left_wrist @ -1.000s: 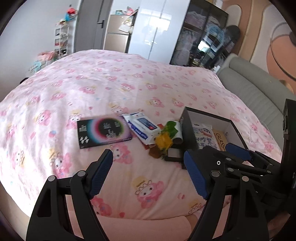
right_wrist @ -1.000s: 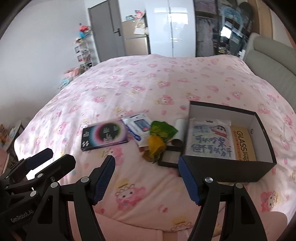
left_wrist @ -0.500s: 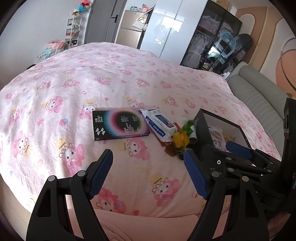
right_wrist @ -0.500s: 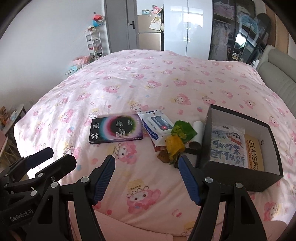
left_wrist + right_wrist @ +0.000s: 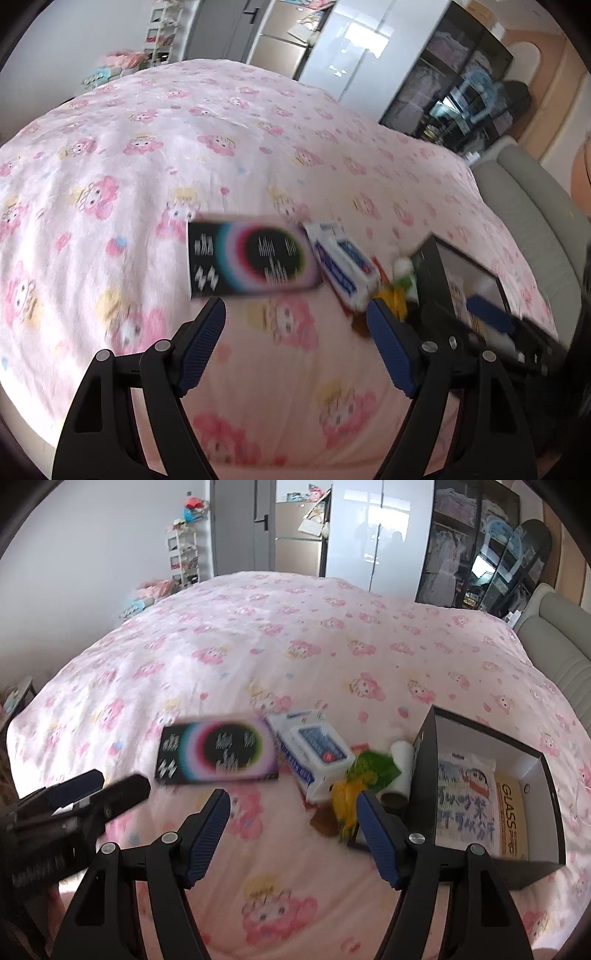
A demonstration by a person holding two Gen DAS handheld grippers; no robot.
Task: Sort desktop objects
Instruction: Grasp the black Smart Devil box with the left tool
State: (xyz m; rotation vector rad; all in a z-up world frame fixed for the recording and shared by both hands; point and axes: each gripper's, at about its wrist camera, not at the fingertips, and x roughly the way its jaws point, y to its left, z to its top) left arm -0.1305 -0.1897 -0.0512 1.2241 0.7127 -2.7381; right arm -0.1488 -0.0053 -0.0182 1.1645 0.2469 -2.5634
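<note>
I see a bed [image 5: 295,635] with a pink cartoon-print cover. On it lies a flat black box [image 5: 218,753]; right of that box lie a white wipes pack [image 5: 312,755], yellow-green flowers [image 5: 360,782] and an open black box [image 5: 487,794].

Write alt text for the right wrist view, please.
An open two-fingered tool hovers over a pink cartoon bedspread, holding nothing. Ahead lie a black book, wipes pack and an open black box.

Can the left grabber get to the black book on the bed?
Probably yes. The left gripper is open, and the book lies flat just ahead of it on the bedspread, with nothing in between. The wipes pack lies beside it.
</note>
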